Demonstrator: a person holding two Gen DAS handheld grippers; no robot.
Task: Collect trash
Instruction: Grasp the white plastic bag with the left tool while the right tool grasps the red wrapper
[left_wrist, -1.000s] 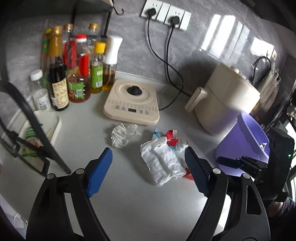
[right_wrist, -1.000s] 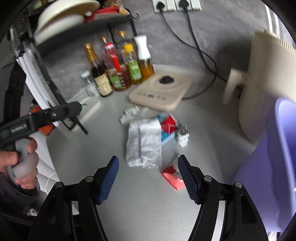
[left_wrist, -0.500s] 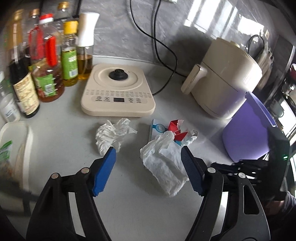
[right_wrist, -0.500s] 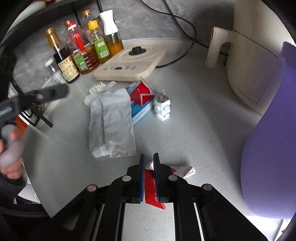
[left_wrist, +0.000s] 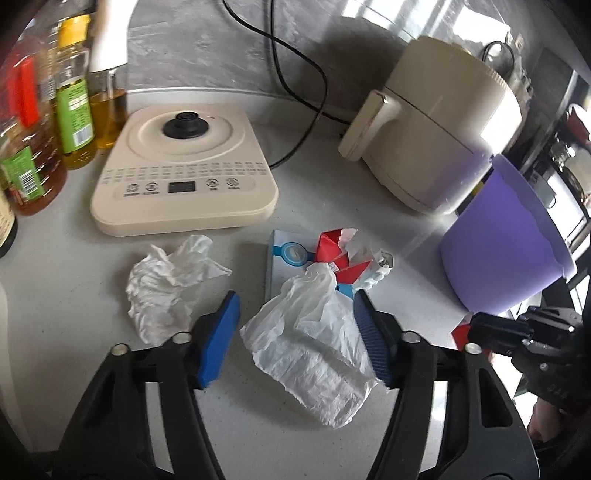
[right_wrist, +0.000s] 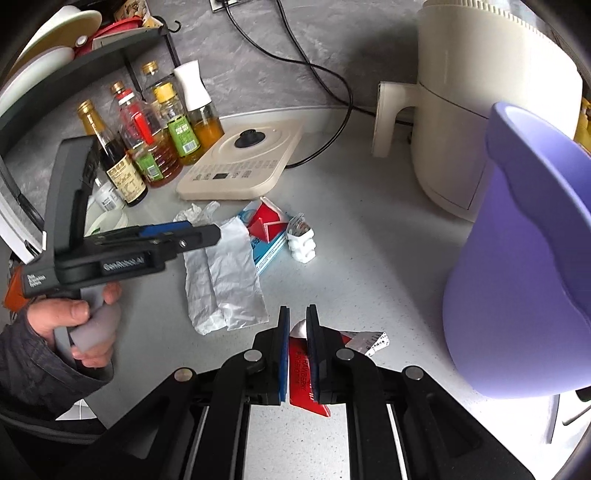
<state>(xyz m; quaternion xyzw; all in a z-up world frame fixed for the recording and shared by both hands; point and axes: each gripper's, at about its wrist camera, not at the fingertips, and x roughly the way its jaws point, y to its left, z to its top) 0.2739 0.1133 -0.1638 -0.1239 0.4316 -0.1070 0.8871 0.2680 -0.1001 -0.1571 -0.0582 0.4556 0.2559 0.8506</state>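
My right tongs (right_wrist: 296, 354) pinch a light, crinkly red wrapper (right_wrist: 306, 384) off the surface (right_wrist: 354, 236); left tongs (left_wrist: 295, 332), spread wide, straddle limp white paper (left_wrist: 314, 347), best gathered mid-fold, near the purple bin (right_wrist: 524, 280).

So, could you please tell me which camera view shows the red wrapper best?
The right wrist view: the red wrapper sits pinched in the right claw, its print and silver torn end visible. The left wrist view shows only a red corner behind that claw, beside the purple bin.
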